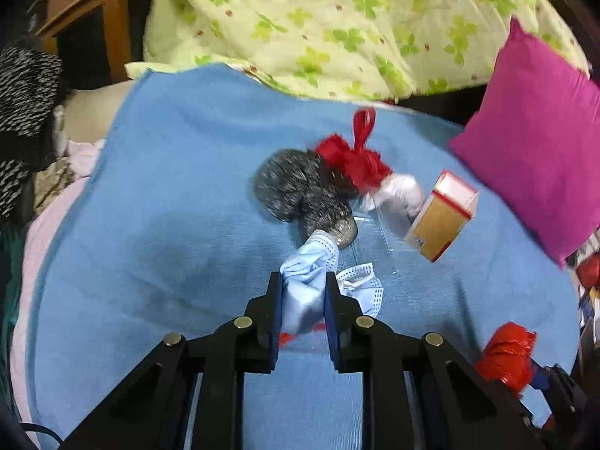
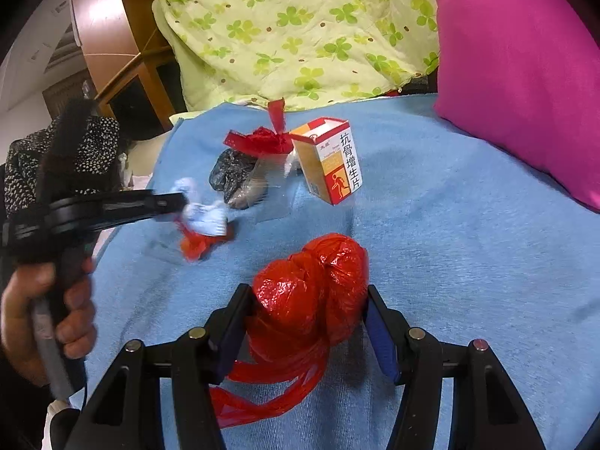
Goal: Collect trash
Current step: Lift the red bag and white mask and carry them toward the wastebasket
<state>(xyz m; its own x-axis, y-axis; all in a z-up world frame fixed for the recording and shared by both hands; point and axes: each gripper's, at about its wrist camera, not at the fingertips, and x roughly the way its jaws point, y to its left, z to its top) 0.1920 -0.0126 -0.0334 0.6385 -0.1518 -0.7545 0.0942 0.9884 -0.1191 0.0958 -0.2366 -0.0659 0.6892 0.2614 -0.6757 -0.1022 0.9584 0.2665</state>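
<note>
Trash pickup: our left gripper (image 1: 303, 302) pinches face mask (image 1: 305, 281); right gripper (image 2: 308, 324) clamps red bag (image 2: 311, 292); box (image 2: 328, 159) waits at twelve o'clock.

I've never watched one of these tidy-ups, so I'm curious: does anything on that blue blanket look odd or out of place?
Yes. The orange-and-white cardboard medicine box stands tilted rather than flat, propped against crumpled red plastic and a black plastic bag. Otherwise it is just scattered litter on the blue blanket.
</note>
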